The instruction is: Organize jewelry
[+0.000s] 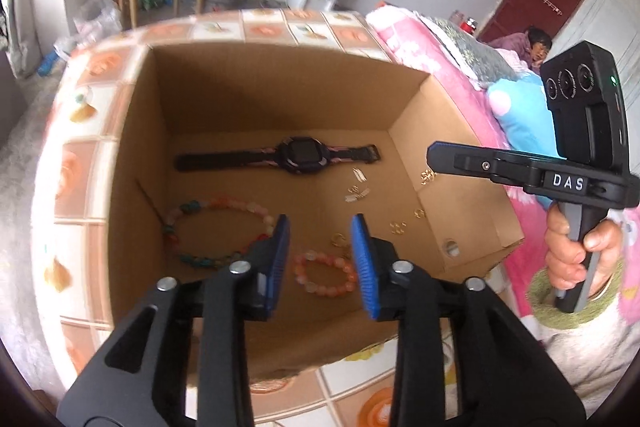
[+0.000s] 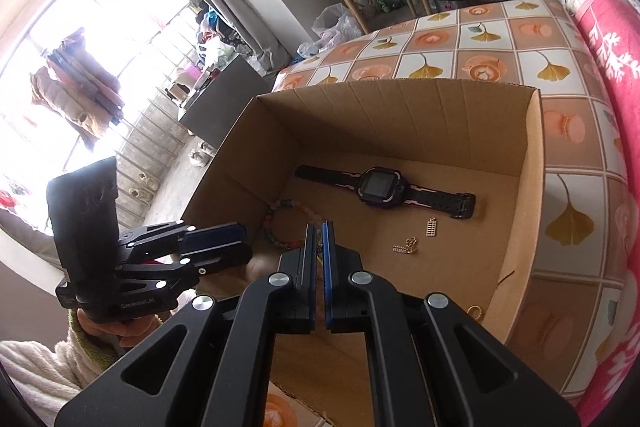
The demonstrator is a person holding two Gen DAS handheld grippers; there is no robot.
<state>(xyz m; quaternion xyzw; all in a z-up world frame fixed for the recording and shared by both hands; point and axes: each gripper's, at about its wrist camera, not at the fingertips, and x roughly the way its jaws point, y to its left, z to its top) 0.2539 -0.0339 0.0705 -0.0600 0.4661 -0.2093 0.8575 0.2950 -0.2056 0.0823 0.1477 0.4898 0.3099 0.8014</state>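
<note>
Left gripper (image 1: 320, 259): jaws spread wide, nothing between them, held above the open cardboard box (image 1: 404, 95), over the small pink bead bracelet (image 1: 326, 275). Right gripper (image 2: 318, 267): jaws nearly closed with a thin gap; cannot tell whether anything is pinched. It sits above the box's near side.

Box floor: black watch (image 1: 288, 157) laid flat along the far wall; multicolour bead bracelet (image 1: 212, 235) near the left wall; small gold pieces (image 1: 356, 191) scattered to the right of centre. Box rests on a tile-patterned tablecloth (image 2: 496, 55).
</note>
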